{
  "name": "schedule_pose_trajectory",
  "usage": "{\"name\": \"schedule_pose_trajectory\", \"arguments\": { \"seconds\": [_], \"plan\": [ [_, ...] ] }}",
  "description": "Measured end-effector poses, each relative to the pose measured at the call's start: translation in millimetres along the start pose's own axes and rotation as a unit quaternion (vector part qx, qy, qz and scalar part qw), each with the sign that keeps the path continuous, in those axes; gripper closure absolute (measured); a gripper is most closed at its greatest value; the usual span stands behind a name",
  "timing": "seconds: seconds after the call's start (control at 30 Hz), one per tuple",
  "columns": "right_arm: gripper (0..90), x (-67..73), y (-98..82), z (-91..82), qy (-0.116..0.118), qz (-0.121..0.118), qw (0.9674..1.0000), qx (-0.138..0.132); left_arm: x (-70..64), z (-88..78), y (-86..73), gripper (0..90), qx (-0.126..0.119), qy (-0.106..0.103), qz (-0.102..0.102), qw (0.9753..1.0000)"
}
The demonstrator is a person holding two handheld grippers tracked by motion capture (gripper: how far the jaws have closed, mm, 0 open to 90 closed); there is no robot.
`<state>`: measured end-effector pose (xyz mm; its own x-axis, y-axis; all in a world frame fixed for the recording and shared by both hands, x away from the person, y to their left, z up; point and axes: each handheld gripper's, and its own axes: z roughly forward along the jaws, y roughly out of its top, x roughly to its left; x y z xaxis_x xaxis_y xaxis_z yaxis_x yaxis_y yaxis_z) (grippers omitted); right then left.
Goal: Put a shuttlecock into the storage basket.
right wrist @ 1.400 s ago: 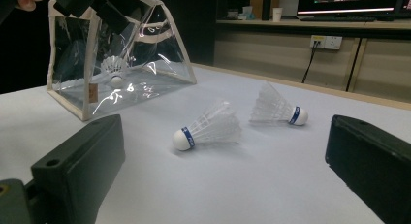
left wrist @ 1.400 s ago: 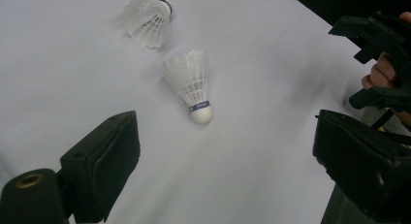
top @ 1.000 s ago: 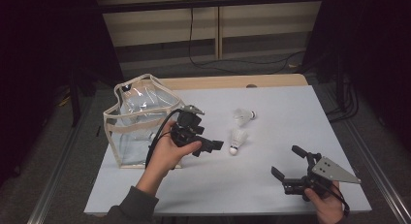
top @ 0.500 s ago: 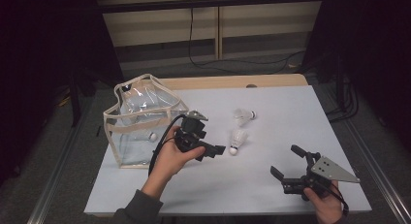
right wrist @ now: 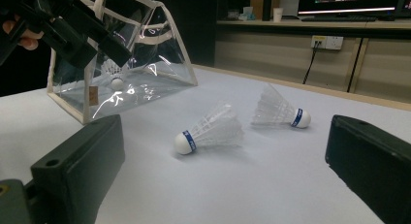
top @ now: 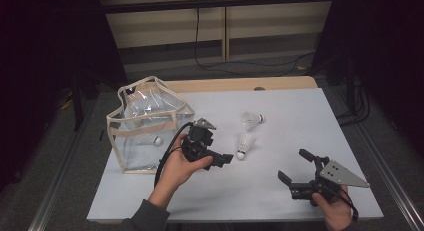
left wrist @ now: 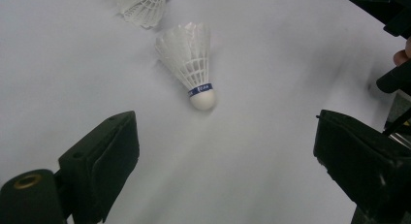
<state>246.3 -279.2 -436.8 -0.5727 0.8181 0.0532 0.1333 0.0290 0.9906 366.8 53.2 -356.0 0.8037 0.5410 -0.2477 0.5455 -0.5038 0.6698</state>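
Observation:
Two white shuttlecocks lie on the white table. The nearer shuttlecock has its cork toward me, and the farther shuttlecock lies behind it. A third shuttlecock rests inside the clear bag at the left. My left gripper hovers open just short of the nearer shuttlecock's cork, with nothing between its jaws. My right gripper stands open and empty near the front right, facing both shuttlecocks.
The bag has cream trim and stands open-topped near the table's left edge. Bare table stretches to the right of the shuttlecocks. A cable trails from the left gripper over the hand. Dark floor and a wall with cables lie beyond the far edge.
My left gripper has shifted slightly right and down toward the nearer shuttlecock. The right gripper and the shuttlecocks have stayed put.

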Motion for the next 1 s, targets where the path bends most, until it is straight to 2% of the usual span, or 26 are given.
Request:
{"name": "schedule_pose_trajectory", "arguments": {
  "seconds": [0.43,0.8,1.0],
  "plan": [
    [0.3,-1.7,0.5,-4.2,-0.003,0.000,1.0000,-0.003,-3.4,16.7,-2.2,8.6,-0.007,-0.001,-0.002,1.0000],
    [0.3,-1.6,-0.3,-2.2,0.003,-0.001,1.0000,-0.002,-0.4,18.4,-5.0,8.1,-0.012,0.001,-0.008,0.9999],
    [0.3,-1.8,-0.8,-1.9,0.003,0.000,1.0000,0.000,0.7,22.2,-6.9,7.8,-0.007,0.004,-0.008,0.9999]
  ]
}}
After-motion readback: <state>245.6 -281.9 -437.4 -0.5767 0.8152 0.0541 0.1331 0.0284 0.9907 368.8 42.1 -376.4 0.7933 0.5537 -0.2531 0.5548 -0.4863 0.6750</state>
